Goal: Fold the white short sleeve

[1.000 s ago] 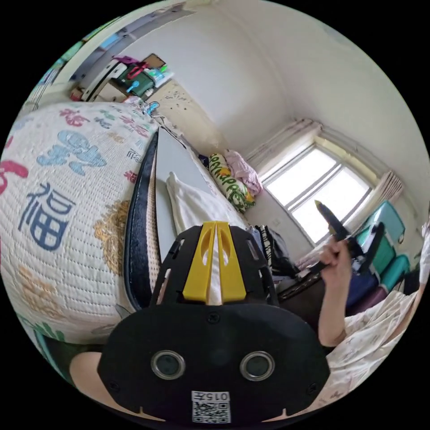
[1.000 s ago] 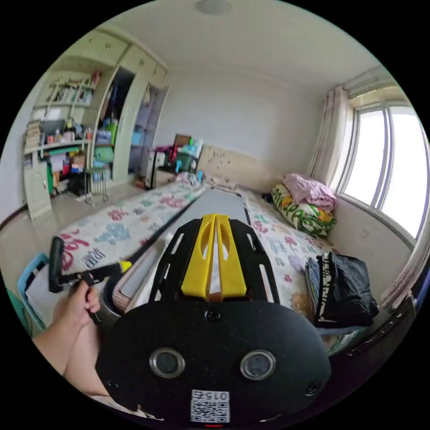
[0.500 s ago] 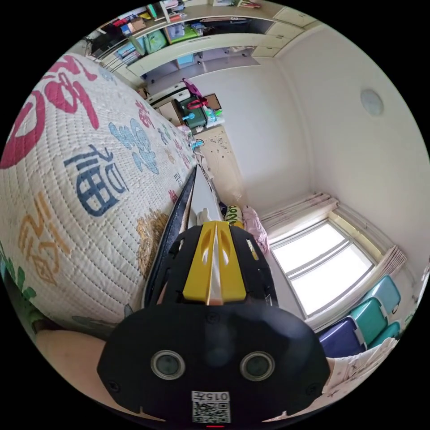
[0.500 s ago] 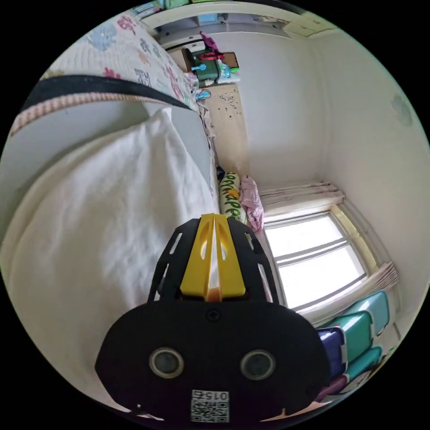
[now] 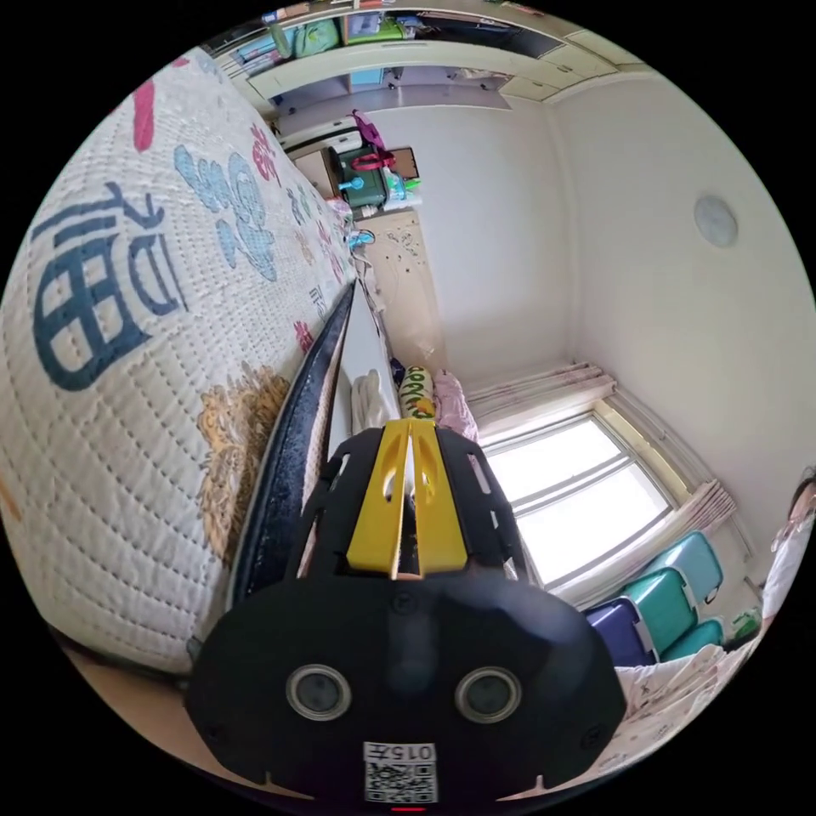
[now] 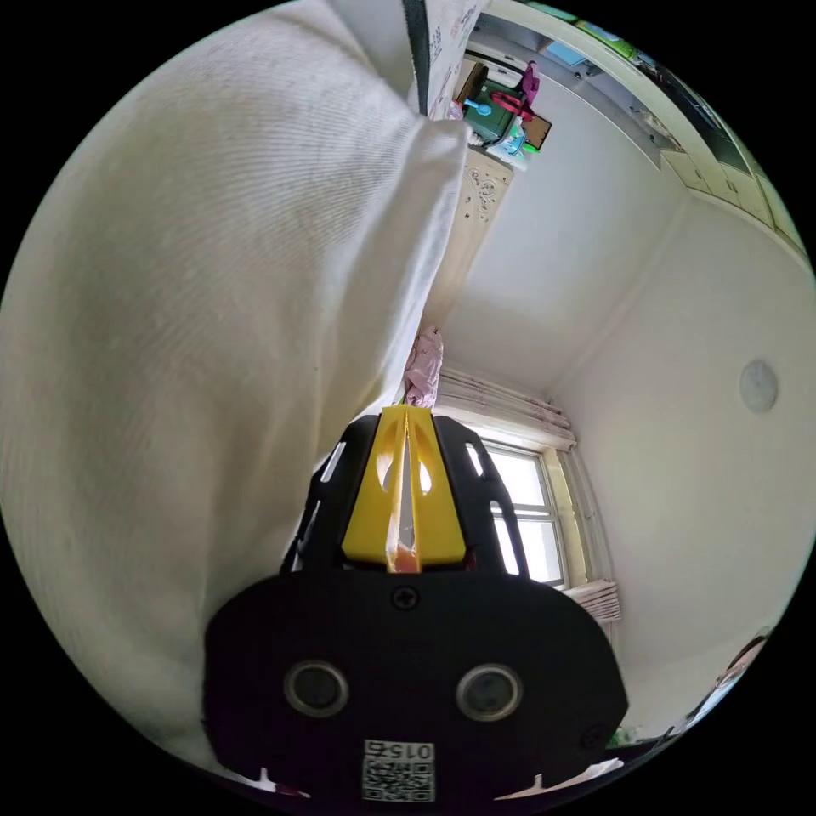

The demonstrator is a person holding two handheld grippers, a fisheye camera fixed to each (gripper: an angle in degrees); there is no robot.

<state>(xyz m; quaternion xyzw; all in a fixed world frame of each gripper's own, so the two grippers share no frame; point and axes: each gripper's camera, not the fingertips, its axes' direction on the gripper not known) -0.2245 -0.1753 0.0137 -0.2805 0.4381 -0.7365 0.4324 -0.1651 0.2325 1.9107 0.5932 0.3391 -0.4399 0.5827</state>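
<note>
- Lying on a grey board [image 5: 361,340] atop the bed: white shirt [image 5: 367,399], seen past the left tool [image 5: 409,429] in the left gripper view.
- Left tool's yellow jaws nearly closed, tips together; dark gap lower down between them; whether any cloth is gripped, cannot tell.
- Quilt [image 5: 127,365] with coloured characters covering the bed on that view's left side; dark edging [image 5: 293,442] running along the board.
- Green patterned pillow [image 5: 416,399] and pink bundle [image 5: 450,408] beyond the shirt, beside the window [image 5: 578,501].
- Teal and purple boxes [image 5: 663,603] stacked near the window; patterned sleeve [image 5: 680,697] at the lower right edge.
- Looming large across the right gripper view's left half: white shirt [image 6: 195,340], very close to the camera.
- Right tool [image 6: 405,416] with jaws closed to a thin slit, pale strip showing in the slit; cloth meeting the tips, actual grip cannot be told.
- Round ceiling lamp [image 6: 758,385] on the right; window [image 6: 531,527] behind the tool.
</note>
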